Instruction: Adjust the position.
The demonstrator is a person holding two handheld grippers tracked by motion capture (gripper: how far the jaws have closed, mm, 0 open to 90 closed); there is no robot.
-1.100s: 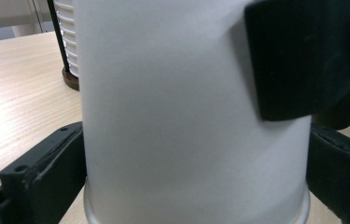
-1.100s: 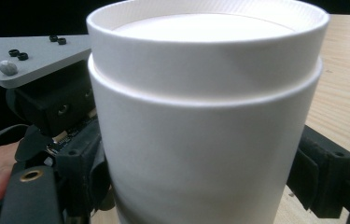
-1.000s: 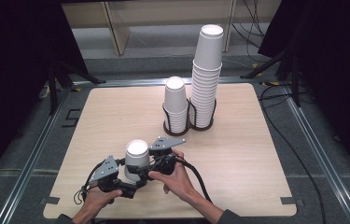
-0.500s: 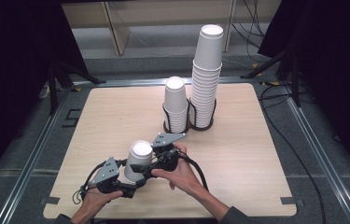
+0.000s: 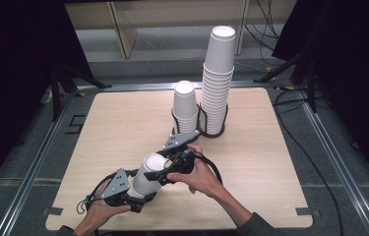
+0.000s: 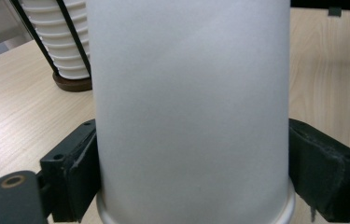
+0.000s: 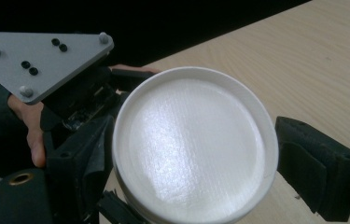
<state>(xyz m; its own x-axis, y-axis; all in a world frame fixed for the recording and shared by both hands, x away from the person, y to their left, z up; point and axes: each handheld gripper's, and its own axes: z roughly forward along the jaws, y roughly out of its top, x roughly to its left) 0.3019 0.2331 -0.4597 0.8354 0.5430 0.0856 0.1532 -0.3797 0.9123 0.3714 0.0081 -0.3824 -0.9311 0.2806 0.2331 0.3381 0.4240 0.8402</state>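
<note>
Cup: your paper cup [image 5: 148, 173] sits upside-down between both claws.
Left claw [image 5: 140, 195]: just closed, clenched on its wall.
Right claw [image 5: 165, 173]: released, jaws flanking its base.

My left gripper [image 5: 140, 189] sits low near me, its jaws just closed and pressing on both sides of what they hold. My right gripper [image 5: 165, 173] tilts toward it from farther off, jaws spread apart.
</note>
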